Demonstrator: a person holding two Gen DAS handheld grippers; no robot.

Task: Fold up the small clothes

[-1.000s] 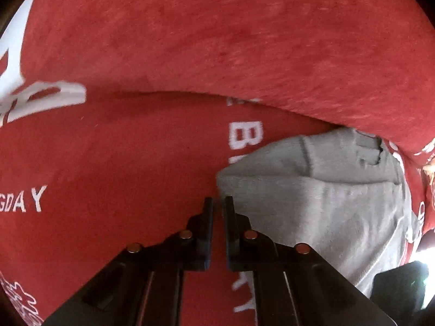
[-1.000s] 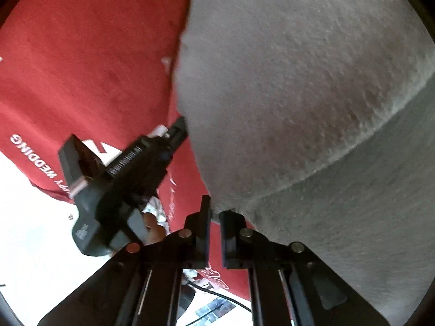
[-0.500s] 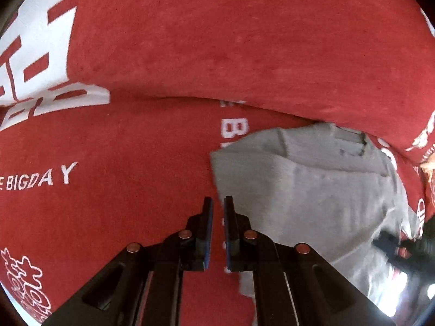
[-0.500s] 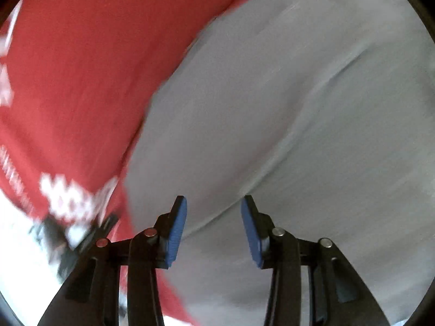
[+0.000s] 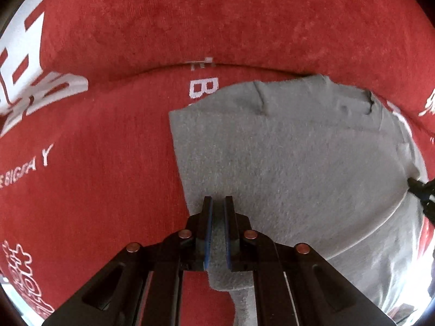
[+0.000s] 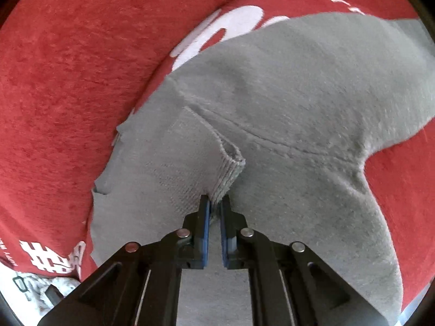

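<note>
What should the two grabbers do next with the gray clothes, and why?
Probably lift both together and carry the pinched edge across to make a fold. The left gripper and right gripper each appear shut on the gray garment, which lies mostly flat on the red cloth.

Just red fuzzy cloth [image 5: 244,27] with white printed lettering [image 5: 202,88] everywhere ahead of both claws, creased across the middle, plus a bright white patch [image 6: 30,285] low-left of the right claw.
</note>
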